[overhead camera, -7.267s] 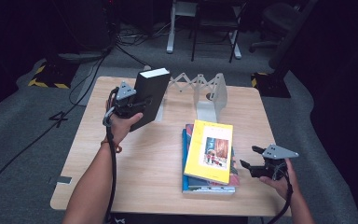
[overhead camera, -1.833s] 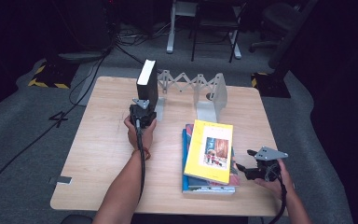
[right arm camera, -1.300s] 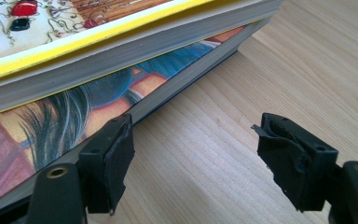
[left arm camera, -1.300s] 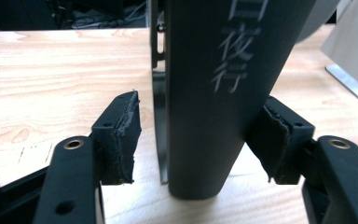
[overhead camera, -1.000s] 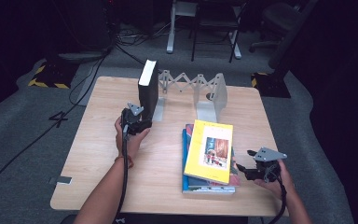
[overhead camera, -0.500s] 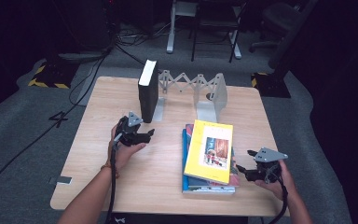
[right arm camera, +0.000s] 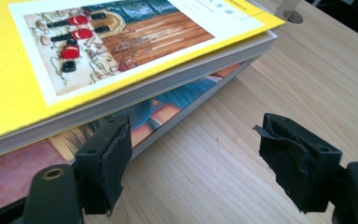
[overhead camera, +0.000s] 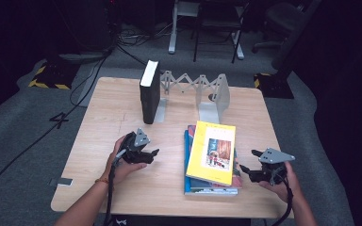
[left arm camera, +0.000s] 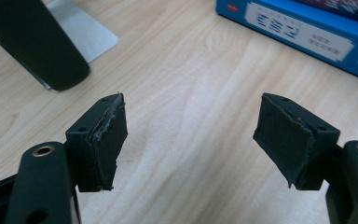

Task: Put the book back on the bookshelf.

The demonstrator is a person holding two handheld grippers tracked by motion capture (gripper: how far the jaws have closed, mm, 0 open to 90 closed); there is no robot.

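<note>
A thick black book (overhead camera: pixel 149 92) stands upright against the left end of a grey folding book rack (overhead camera: pixel 188 84); its lower corner (left arm camera: pixel 32 42) shows in the left gripper view. My left gripper (overhead camera: pixel 152 155) (left arm camera: pixel 189 126) hovers over bare table in front of that book. Its jaws have just been opening and nothing is between them. A yellow book (overhead camera: pixel 212 150) (right arm camera: pixel 98 46) tops a flat stack with a blue book (left arm camera: pixel 303 32) at the bottom. My right gripper (overhead camera: pixel 246 165) (right arm camera: pixel 193 140) is open at the stack's right edge, touching nothing.
The rack's right bookend (overhead camera: pixel 219 96) stands behind the stack, with an open gap between it and the black book. The wooden table (overhead camera: pixel 103 113) has bare room at its left and near side. Chairs and cables lie on the dark floor beyond.
My left hand has drawn back from the black book toward the near side of the table, with the jaws wider apart. The book stays upright on its own. The right gripper has kept still.
</note>
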